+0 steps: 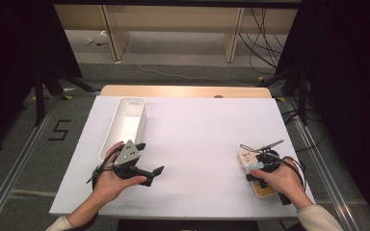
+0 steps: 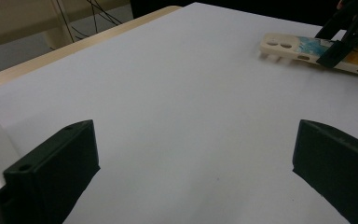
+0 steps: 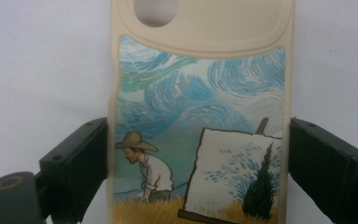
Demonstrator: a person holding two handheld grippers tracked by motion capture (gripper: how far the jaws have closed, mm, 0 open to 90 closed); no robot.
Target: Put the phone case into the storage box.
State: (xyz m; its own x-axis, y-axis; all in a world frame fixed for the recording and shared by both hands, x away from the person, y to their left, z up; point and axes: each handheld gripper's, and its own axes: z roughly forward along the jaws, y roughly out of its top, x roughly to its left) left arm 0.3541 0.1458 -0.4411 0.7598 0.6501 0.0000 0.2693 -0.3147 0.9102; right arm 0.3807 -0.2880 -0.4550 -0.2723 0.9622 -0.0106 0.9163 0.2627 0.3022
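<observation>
While the right gripper [image 3: 198, 163] clamps the case [image 3: 200, 126] by its long edges at the table's [image 1: 197, 125] right edge, slick sides risk slipping on lifting; left gripper [image 2: 196, 172] idles, jaws wide

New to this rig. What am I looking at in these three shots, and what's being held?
No robot here: a person holds a two-jaw gripper in each hand at a white table. The high view looks down from above the person's side. The other two come from cameras riding on each gripper, looking along its black jaws. On the table lie a white bin and a phone case printed with a painter in a field. The right gripper has its jaws against both long edges of the case, apparently gripping it. The left gripper is open and holds nothing, hovering beside the bin.
</observation>
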